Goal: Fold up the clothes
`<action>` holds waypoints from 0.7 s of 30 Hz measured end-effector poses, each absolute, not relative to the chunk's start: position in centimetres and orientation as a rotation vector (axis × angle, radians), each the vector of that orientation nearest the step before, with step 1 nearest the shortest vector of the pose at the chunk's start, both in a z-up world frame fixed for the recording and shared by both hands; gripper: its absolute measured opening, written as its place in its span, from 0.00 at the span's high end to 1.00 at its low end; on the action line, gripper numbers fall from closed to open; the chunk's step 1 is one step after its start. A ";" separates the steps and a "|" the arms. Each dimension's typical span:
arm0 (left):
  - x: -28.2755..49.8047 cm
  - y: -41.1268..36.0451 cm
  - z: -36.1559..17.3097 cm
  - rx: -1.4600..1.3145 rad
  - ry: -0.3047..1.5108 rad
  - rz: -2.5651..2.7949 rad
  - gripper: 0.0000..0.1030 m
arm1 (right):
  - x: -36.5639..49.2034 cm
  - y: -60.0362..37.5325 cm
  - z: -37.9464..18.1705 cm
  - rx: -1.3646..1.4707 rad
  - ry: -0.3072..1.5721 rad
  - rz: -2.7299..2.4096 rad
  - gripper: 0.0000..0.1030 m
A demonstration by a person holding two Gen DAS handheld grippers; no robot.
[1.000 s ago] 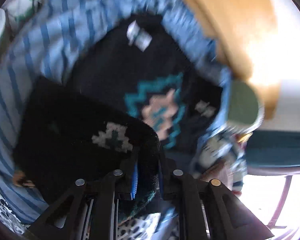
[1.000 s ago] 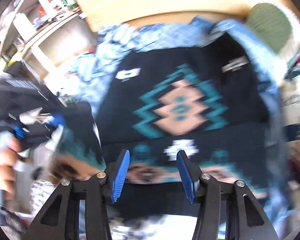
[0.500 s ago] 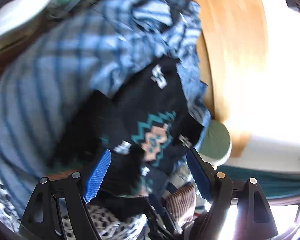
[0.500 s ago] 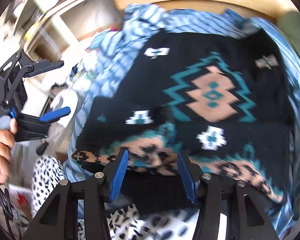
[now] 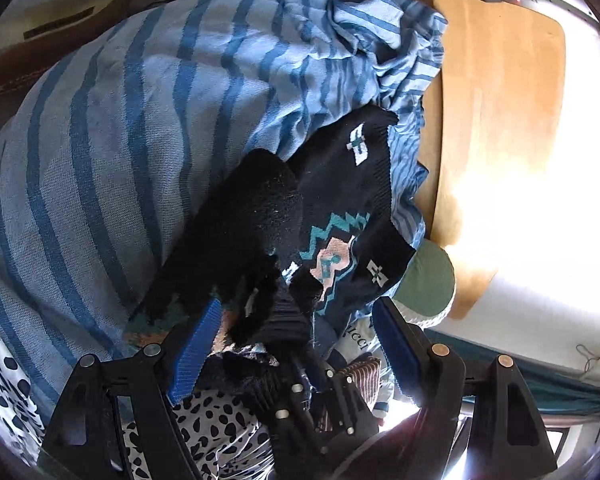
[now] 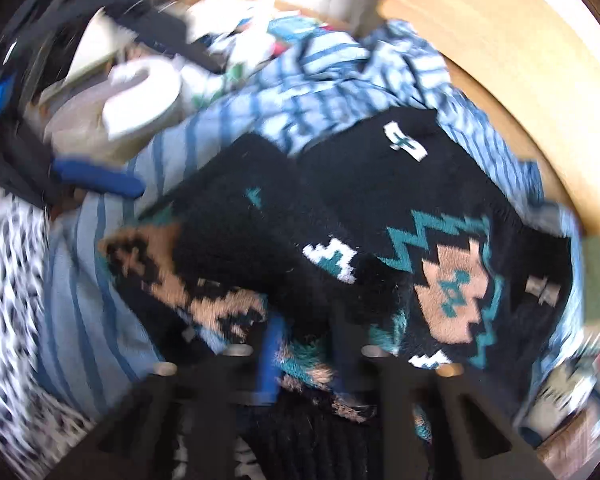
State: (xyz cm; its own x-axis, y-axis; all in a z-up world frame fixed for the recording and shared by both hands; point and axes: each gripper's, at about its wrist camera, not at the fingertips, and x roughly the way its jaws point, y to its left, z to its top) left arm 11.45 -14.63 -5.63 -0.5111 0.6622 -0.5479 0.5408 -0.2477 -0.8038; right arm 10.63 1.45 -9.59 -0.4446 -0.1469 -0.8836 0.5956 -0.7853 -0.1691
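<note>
So the black patterned sweater (image 5: 340,208) is lying on the blue striped blanket (image 5: 100,152), right beside the wooden headboard (image 5: 500,120). Its long side runs from near-left to far-right in my left camera, with one part already flopped over the body on the left. My left gripper (image 5: 296,352) is spread wide, nothing pinched, hanging just over the near hem. My right gripper (image 6: 304,356) has just been closing and looks clamped on the fuzzy near edge of the sweater, though that view is pretty blurry. A spotted white cloth (image 5: 4,364) lies at near left.
</note>
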 end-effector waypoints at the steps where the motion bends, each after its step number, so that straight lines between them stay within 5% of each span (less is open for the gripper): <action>1: 11.3 -14.4 -5.3 -1.498 -1.839 1.896 0.25 | 10.2 2.0 -9.2 1.316 0.577 -2.277 0.85; 10: 8.2 -9.5 -4.5 -1.558 -1.669 1.891 0.25 | 7.8 23.2 -5.2 1.492 -0.615 -2.627 0.86; 12: 7.6 -7.7 -5.2 -1.638 -1.633 1.906 0.25 | 8.3 26.3 -7.7 1.628 -0.723 -2.650 0.71; 13: 7.3 -7.0 -5.5 -1.674 -1.603 1.928 0.25 | 8.6 27.3 -9.0 1.714 -0.750 -2.649 0.50; 17: 6.4 -5.1 -6.7 -1.871 -1.408 2.106 0.25 | 10.2 30.3 -13.0 1.903 -0.952 -2.542 0.50; 21: 5.9 -4.8 -7.8 -1.964 -1.355 2.127 0.25 | 10.1 29.8 -11.4 1.821 -0.878 -2.556 0.50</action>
